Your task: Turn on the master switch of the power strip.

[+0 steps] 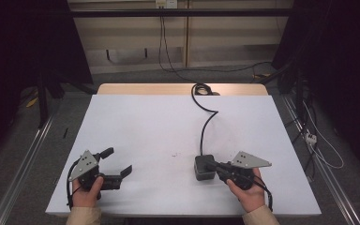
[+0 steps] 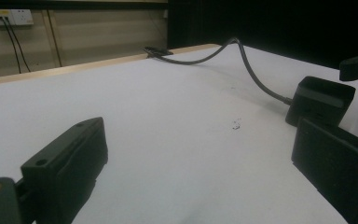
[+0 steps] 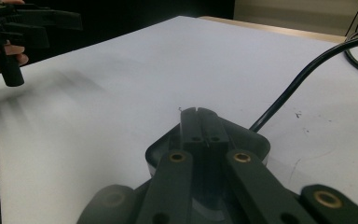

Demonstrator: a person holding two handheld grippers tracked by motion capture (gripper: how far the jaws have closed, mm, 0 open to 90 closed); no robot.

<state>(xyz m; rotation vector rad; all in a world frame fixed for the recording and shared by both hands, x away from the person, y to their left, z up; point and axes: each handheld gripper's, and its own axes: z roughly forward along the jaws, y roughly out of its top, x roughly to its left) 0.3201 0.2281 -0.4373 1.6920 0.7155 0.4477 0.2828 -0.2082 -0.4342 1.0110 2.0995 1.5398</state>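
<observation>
A black box (image 1: 202, 172) with a thick black cable (image 1: 205, 126) lies on the white table (image 1: 145, 122), right of the middle near the front. My right gripper (image 1: 211, 165) is shut, and its joined fingertips rest over the top of the box (image 3: 249, 140); nothing is seen between the jaws in the right gripper view (image 3: 198, 122). My left gripper (image 1: 118, 162) is held open above the table at the front left, with nothing between its jaws (image 2: 199, 135). From the left gripper view the box (image 2: 321, 100) stands off to the right, apart from the jaws.
The cable (image 2: 247, 60) runs from the box to the table's far edge and coils there. A wooden strip (image 1: 140, 89) borders the far side. Loose cables (image 1: 318, 145) lie on the floor at the right. Metal rails (image 1: 23, 164) flank the table.
</observation>
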